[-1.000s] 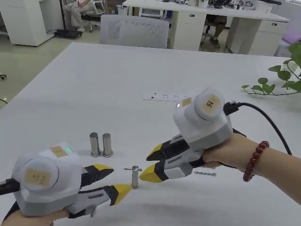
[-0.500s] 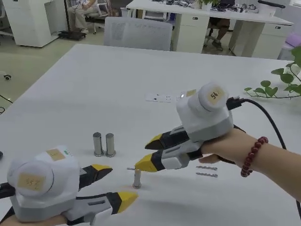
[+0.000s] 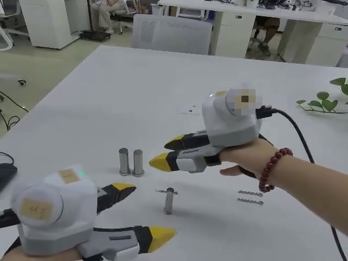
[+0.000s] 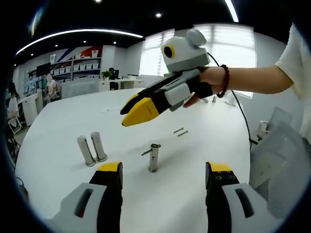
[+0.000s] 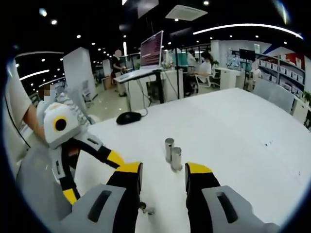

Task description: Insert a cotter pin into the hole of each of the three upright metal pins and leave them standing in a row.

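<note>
Two plain metal pins [image 3: 124, 161] [image 3: 138, 162] stand side by side on the white table [image 3: 109, 98]. A third pin [image 3: 169, 200] stands nearer me with a cotter pin through its top, sticking out left. Two loose cotter pins [image 3: 250, 197] lie to the right. My right gripper [image 3: 163, 152] hovers above the table just right of the plain pair, open with nothing between its jaws; its own view looks down at the pair [image 5: 172, 154]. My left gripper [image 3: 147, 212] rests low at the front left, wide open, with the pinned pin [image 4: 154, 158] ahead of its jaws.
A white power strip [image 3: 190, 110] lies mid-table, and a plant's leaves [image 3: 326, 100] reach in at the right edge. A grey chair [image 3: 171, 32] stands behind the far edge. A black mouse [image 5: 129, 118] lies on the table's left part.
My right gripper has lifted off the pin with the cotter pin and moved up and left toward the two plain pins, its jaws narrower. The left gripper has stayed low and open.
</note>
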A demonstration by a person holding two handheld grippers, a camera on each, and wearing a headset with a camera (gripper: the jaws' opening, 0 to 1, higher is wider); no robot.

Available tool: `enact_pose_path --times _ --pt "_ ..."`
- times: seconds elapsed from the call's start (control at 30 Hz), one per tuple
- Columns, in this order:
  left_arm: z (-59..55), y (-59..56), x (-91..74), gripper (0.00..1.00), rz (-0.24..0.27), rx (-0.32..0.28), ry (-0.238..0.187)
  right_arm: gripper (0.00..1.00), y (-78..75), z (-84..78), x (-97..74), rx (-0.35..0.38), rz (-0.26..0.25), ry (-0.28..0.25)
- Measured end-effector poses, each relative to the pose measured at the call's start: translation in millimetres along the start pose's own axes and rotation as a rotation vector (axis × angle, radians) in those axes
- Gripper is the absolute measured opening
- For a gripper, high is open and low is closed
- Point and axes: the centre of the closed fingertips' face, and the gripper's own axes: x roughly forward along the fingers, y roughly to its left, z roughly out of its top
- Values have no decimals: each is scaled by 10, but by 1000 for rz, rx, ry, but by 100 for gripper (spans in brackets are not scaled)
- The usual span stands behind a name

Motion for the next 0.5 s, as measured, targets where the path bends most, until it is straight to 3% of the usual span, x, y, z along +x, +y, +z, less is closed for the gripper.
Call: enact_pose_path --times 0.13,0.5 --pt "-16 5 -3 75 -5 -7 -3 36 -50 8 100 42 9 -22" --pt "-11 -5 -22 86 -20 0 -26 34 -109 -28 361 -4 3 -37"
